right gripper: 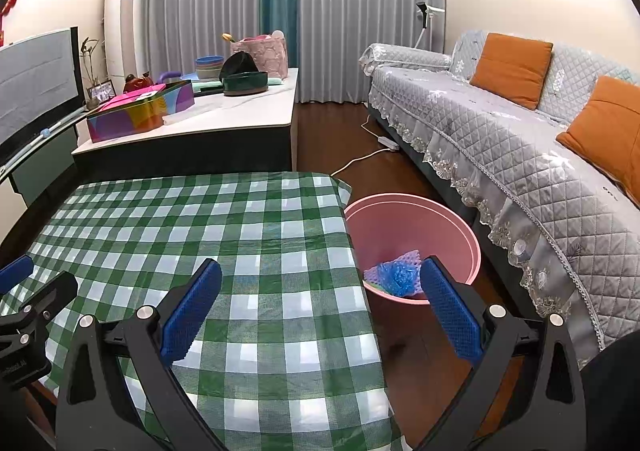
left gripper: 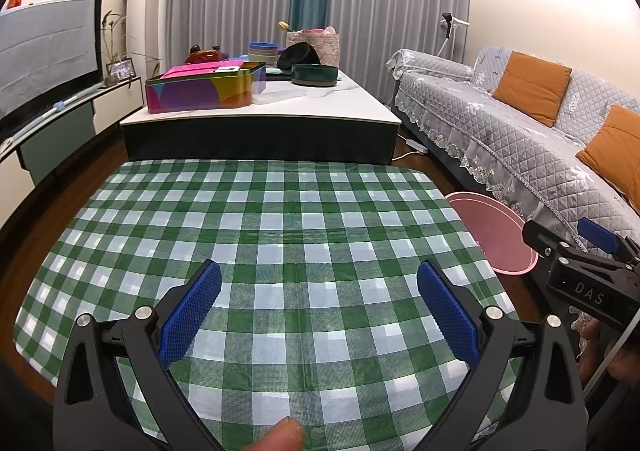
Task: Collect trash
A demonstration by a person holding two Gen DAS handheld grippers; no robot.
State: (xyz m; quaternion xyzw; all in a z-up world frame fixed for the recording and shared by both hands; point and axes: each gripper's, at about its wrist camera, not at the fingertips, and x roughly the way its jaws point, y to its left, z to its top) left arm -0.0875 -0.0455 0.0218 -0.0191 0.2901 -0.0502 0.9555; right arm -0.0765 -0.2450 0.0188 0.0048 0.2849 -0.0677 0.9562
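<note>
A pink bin (right gripper: 416,219) stands on the floor at the right edge of the green-checked table (right gripper: 200,219). Inside it lie a crumpled blue wrapper (right gripper: 396,277) and a pale purple mesh piece (right gripper: 410,257). My right gripper (right gripper: 320,279) hangs open over the table's right edge, with nothing between its blue pads. My left gripper (left gripper: 318,283) is open above the checked table (left gripper: 280,211), also holding nothing. The pink bin (left gripper: 492,235) shows at the right in the left wrist view, with the other gripper's body (left gripper: 588,271) beside it.
A white-topped coffee table (left gripper: 320,103) behind holds a colourful tin box (left gripper: 204,89), stacked bowls and a dark round dish. A grey sofa (right gripper: 520,139) with orange cushions runs along the right. A power strip and cord (right gripper: 380,147) lie on the wooden floor.
</note>
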